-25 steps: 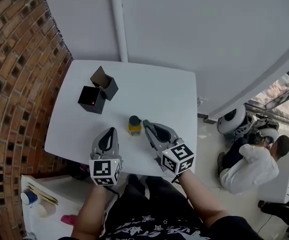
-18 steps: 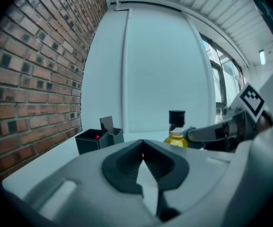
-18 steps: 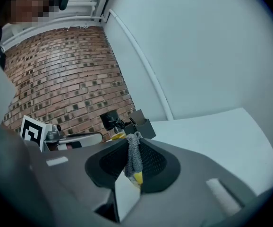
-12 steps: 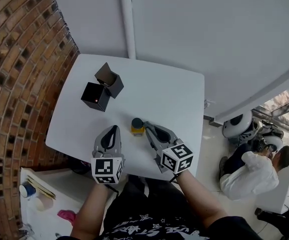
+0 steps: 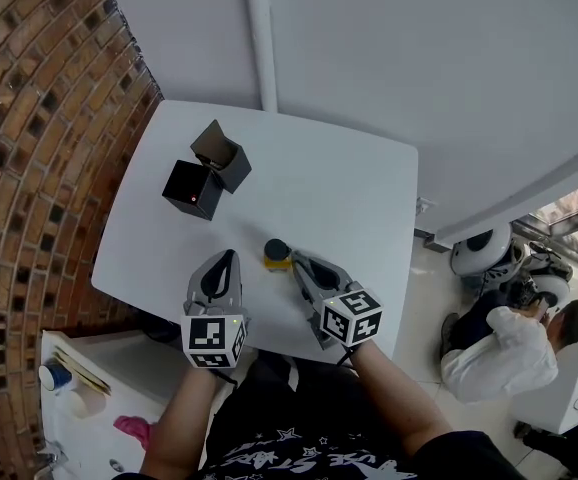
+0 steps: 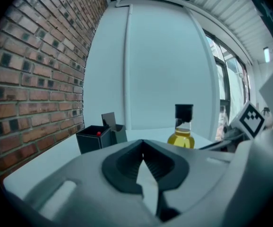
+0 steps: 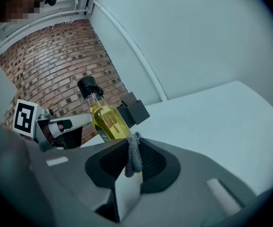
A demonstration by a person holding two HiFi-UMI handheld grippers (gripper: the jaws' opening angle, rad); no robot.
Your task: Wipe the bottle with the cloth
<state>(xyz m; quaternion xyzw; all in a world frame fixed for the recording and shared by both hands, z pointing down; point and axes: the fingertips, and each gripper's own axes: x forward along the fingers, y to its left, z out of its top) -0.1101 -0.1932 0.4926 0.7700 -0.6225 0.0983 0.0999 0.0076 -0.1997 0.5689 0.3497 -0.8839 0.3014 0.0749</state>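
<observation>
Yellow liquid is seen in a small black-capped bottle [image 5: 276,254], stood upright on the white table [image 5: 349,198] toward its 6 o'clock edge. A black box with a red dot [image 5: 191,190] and an open black box [image 5: 223,154] are set well apart from it at 10 o'clock, near the brick wall [image 5: 29,118]. The right gripper [image 5: 297,262] is held just beside the bottle at its 3 o'clock, jaws clamped on a strip of grey cloth [image 7: 133,154], while the left gripper [image 5: 221,260] is held at the bottle's 9 o'clock, jaws closed together with nothing between them.
</observation>
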